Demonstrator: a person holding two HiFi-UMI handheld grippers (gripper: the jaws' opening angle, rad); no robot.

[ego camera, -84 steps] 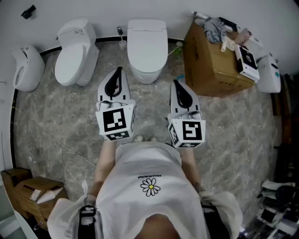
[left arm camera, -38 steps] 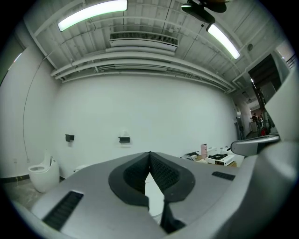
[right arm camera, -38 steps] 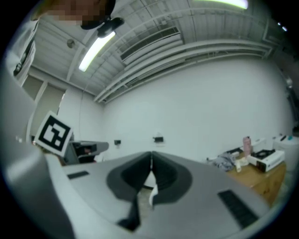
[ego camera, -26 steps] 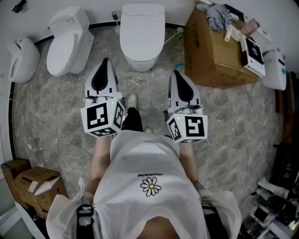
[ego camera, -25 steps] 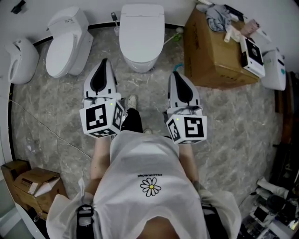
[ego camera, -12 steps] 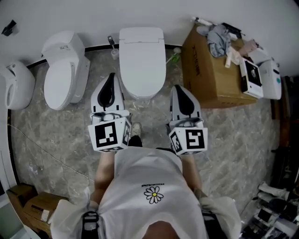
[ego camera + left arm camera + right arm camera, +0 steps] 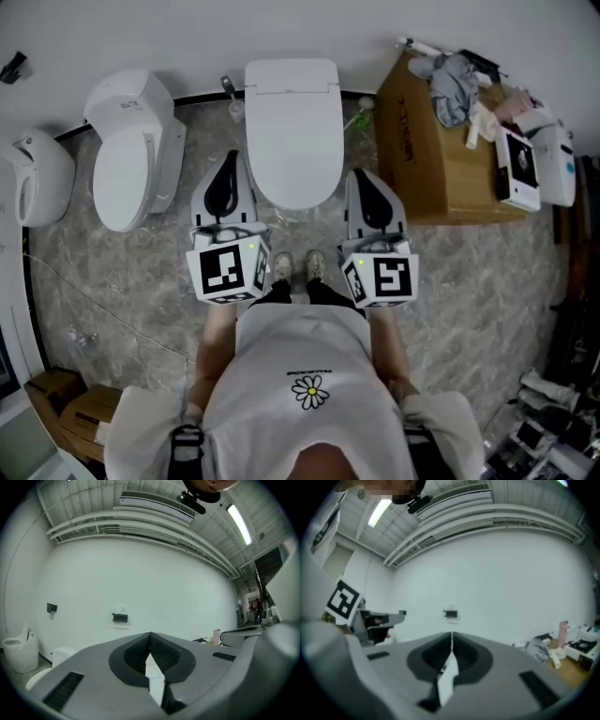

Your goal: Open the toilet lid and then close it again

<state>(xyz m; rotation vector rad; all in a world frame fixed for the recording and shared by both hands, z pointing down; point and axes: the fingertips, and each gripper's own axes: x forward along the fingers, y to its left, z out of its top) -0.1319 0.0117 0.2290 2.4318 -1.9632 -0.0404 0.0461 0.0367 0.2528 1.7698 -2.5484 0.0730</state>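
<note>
The white toilet (image 7: 291,131) stands against the back wall with its lid (image 7: 292,141) down flat. My left gripper (image 7: 234,157) hovers beside the bowl's front left and my right gripper (image 7: 360,176) beside its front right. Neither touches it. Both are held level, pointing at the wall, with jaws shut and nothing between them. In the left gripper view the closed tips (image 7: 150,633) meet in front of the bare white wall. The right gripper view shows its tips (image 7: 451,633) together too, with a sliver of the white toilet below them.
A second white toilet (image 7: 133,150) and a urinal (image 7: 28,178) sit to the left. A toilet brush (image 7: 231,94) stands between the toilets. A large cardboard box (image 7: 441,164) with clothes and devices on top stands to the right. Small boxes (image 7: 70,412) lie at the bottom left on the marble floor (image 7: 112,272).
The person has stepped forward to the middle toilet. Both grippers moved with them and now flank the bowl's front; the feet now stand side by side.
</note>
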